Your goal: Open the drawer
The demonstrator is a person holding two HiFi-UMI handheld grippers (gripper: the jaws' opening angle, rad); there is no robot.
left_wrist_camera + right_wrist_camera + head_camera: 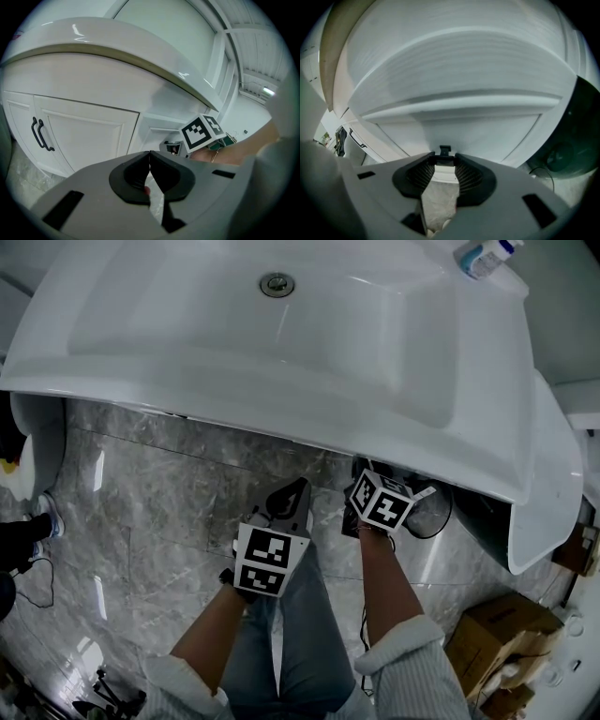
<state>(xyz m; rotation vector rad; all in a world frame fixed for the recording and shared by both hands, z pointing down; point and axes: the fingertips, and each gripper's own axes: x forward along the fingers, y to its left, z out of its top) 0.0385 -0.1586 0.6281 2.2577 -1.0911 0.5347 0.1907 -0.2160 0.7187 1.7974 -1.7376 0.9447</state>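
In the right gripper view a white drawer front point(459, 129) fills the space under the rounded sink edge. Its small black handle point(445, 151) sits right between my right gripper's point(445, 158) jaw tips, which close against it from both sides. In the head view only that gripper's marker cube point(380, 501) shows; its jaws are hidden under the basin rim point(309, 432). My left gripper point(149, 153) hangs back from the cabinet, jaws shut with nothing in them. It appears in the head view point(292, 491) to the left of the right one.
A white cabinet door point(89, 136) with two black handles point(40, 133) stands left of the drawer. A dark round object point(562, 154) with a cable sits low on the right. A cardboard box point(502, 634) rests on the marble floor point(159, 502); a bottle point(483, 254) stands on the sink.
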